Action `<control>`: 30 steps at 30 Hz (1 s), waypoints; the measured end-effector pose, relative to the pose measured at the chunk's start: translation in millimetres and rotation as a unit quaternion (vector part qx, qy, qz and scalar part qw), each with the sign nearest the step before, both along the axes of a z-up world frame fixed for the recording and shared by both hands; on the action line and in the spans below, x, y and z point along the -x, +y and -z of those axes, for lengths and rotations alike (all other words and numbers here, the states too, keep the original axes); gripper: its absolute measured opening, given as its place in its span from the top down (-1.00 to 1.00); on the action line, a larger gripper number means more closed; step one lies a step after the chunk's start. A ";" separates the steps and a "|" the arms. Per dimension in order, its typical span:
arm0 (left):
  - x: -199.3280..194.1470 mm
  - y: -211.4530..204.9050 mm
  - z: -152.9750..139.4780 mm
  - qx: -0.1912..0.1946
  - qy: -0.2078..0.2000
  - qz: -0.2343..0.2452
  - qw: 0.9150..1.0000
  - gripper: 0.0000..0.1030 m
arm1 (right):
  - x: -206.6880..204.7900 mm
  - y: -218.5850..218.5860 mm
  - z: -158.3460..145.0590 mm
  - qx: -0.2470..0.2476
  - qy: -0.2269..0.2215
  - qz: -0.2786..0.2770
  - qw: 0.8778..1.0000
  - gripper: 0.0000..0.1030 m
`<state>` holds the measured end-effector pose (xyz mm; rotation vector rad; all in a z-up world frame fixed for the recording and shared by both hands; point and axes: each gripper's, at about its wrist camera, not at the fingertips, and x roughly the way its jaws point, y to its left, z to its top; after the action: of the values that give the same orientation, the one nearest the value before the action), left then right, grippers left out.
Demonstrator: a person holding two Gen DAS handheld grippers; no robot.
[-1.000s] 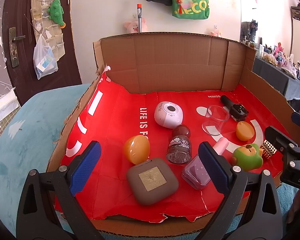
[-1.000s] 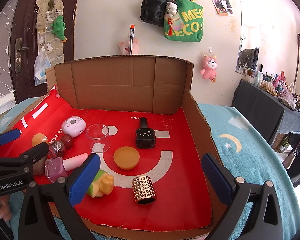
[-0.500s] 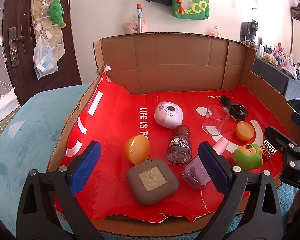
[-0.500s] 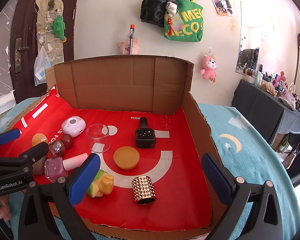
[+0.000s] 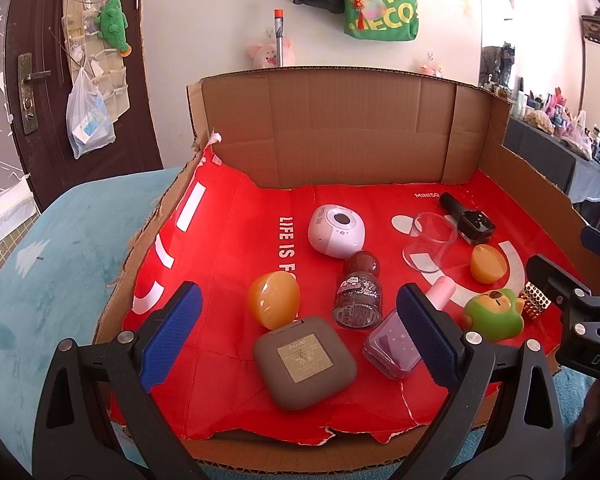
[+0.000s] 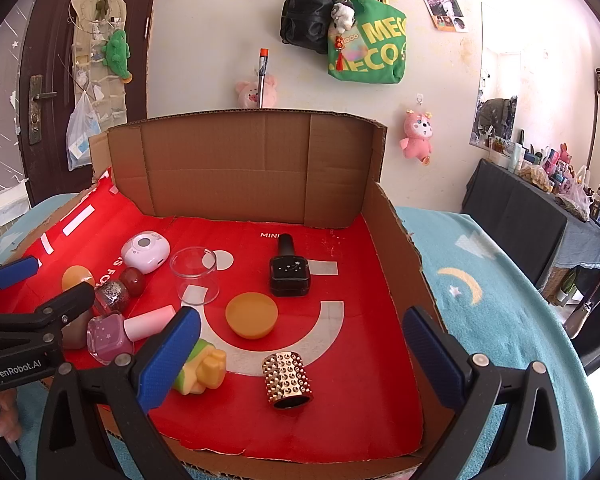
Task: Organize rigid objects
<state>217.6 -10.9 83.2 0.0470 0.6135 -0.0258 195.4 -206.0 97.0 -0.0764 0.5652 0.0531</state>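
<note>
The left gripper point(image 5: 300, 332) hangs with its blue-padded jaws spread wide and nothing between them, above the near edge of the shallow cardboard tray with a red paper lining point(image 5: 228, 248). Just beyond its fingers lie a grey rounded-square compact point(image 5: 304, 362), an orange translucent egg-shaped capsule point(image 5: 274, 300), a glittery bottle with a dark red round cap point(image 5: 358, 290) and a purple square bottle with a pink cap point(image 5: 392, 346). Farther back sits a white rounded gadget point(image 5: 337, 231).

The right gripper point(image 6: 296, 350) is likewise wide open and empty. Near its fingers are a green and yellow toy figure point(image 6: 202, 366) and a gold studded cylinder point(image 6: 287, 380); beyond them an orange round lid point(image 6: 252, 316), a clear plastic cup point(image 6: 194, 276) and a black bottle point(image 6: 289, 270).
</note>
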 end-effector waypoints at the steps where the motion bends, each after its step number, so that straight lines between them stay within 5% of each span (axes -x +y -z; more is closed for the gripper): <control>1: 0.0 0.4 0.1 0.001 0.000 0.000 1.000 -0.93 | -0.2 -0.2 0.0 0.000 0.000 0.000 1.000 -1.00; 14: 5.6 3.0 -3.7 0.014 -0.004 0.010 1.000 -0.93 | 2.0 -3.1 0.0 -0.001 -0.001 -0.001 1.000 -1.00; 20: 42.6 -0.2 -16.8 -0.007 -0.030 0.003 1.000 -0.93 | 24.1 -10.5 -10.5 -0.012 -0.003 -0.022 1.000 -1.00; 25: 73.5 8.7 -20.3 0.039 -0.009 0.002 0.999 -0.93 | 66.6 -16.9 -24.4 -0.023 -0.007 -0.029 0.999 -1.00; 30: 92.1 13.0 -5.5 0.064 0.035 -0.002 0.997 -0.93 | 95.9 -22.7 -15.8 -0.031 0.034 -0.018 0.999 -1.00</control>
<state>125.5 2.1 88.7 -0.0801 0.6808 -0.0635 99.4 -228.7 112.8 -0.0240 0.6303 0.1081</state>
